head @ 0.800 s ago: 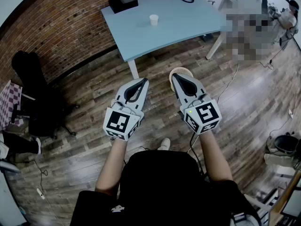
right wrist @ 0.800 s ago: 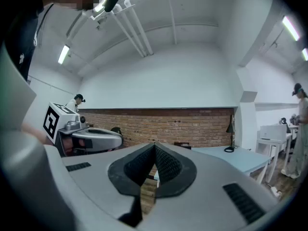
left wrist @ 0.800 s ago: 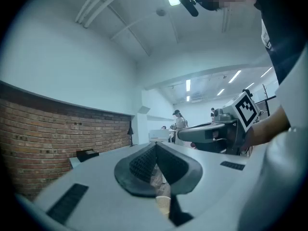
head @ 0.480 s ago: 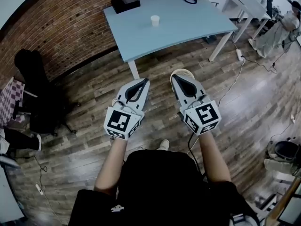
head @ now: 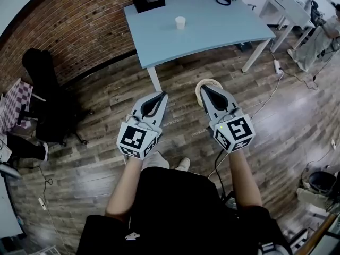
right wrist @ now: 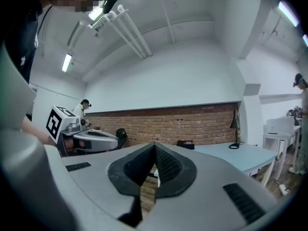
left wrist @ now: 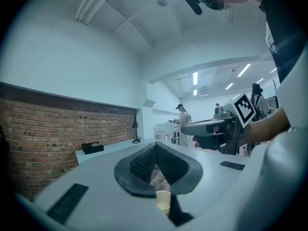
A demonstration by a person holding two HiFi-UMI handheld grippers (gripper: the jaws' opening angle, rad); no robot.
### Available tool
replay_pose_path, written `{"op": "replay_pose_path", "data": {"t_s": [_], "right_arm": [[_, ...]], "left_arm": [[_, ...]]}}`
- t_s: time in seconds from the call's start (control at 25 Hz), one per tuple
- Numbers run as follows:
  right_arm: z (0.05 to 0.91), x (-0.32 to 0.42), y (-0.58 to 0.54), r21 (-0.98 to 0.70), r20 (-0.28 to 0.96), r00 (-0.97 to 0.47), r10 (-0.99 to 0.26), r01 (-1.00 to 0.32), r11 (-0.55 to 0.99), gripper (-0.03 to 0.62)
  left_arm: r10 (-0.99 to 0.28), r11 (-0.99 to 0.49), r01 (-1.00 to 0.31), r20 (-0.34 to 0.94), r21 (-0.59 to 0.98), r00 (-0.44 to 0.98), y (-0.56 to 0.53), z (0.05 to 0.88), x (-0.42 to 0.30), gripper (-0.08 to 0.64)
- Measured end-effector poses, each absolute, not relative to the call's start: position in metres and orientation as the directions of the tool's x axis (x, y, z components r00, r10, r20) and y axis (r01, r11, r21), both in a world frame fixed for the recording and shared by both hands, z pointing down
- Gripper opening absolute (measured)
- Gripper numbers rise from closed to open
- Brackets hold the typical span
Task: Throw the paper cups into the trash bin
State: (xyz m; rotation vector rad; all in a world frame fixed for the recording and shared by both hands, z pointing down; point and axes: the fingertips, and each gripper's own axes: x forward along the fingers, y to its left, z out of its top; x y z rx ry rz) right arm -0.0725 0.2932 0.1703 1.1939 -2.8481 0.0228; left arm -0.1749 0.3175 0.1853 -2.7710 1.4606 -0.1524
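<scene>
The person stands on the wooden floor (head: 276,121) well short of the pale blue counter (head: 212,31), holding both grippers out in front at about the same height, side by side and apart. The left gripper (head: 161,95) is clenched: in its own view the two dark ribbed pads meet at the tip (left wrist: 155,146) with nothing pinched between them. The right gripper (head: 205,89) is likewise closed and empty, its pads pressed together at the tip (right wrist: 154,146). A single paper cup (head: 180,22) stands upright on the counter, towards its far side and roughly midway along, well away from both grippers. The same cup shows small and distant through the slot below the left gripper's closed pads (left wrist: 163,199), not touched by them. At the far left corner of the counter lies a black box (head: 148,1), close to the brick wall (head: 69,25). Just beyond the tip of the right gripper, on the floor near the counter's near edge, sits a round beige, open-topped container that is probably the trash bin (head: 208,81); the gripper covers much of it, so only part of its rim shows. A dark office chair (head: 40,84) stands at the left by the wall.
</scene>
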Motion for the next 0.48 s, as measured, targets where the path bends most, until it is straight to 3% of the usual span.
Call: {"op": "replay_pose_path", "data": {"t_s": [0.48], "right_arm": [[0.177,-0.088,0.262,0.027,0.072,-0.702,-0.709,-0.709,0.705,0.003]], "left_arm": [[-0.821,-0.571,-0.818,0.068,-0.071,0.568,0.284,0.191,-0.183,0.009]]}}
